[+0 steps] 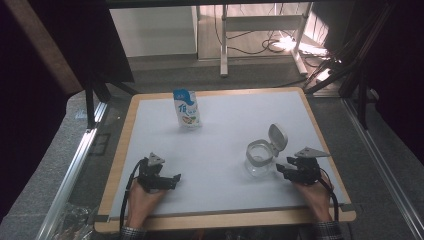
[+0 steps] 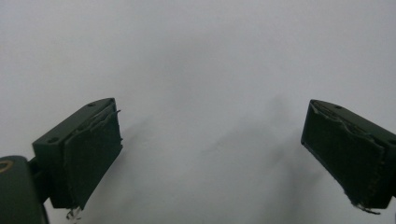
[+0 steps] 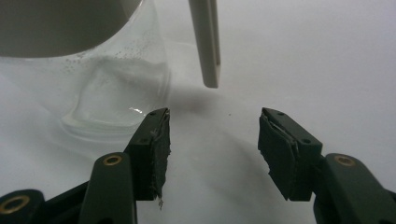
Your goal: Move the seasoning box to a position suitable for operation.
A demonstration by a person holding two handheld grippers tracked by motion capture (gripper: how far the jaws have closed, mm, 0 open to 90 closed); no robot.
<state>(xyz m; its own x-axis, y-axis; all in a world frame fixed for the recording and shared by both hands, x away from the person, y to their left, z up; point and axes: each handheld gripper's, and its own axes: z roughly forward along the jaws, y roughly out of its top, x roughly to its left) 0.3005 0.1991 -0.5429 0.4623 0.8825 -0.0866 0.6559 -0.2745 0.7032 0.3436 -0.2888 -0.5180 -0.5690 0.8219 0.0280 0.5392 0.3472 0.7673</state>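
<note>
resting on a white table (image 1: 220,150) (grey floor around), both grippers' jaws spread, pinching nothing.

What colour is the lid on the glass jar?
The flipped-open lid on the glass jar is off-white, clearest in the high view.

We see a clear glass jar (image 1: 259,161) with a grey-white lid (image 1: 278,137), a blue-and-white carton (image 1: 187,108), black grippers, and a white, wood-edged table (image 1: 215,150).
</note>
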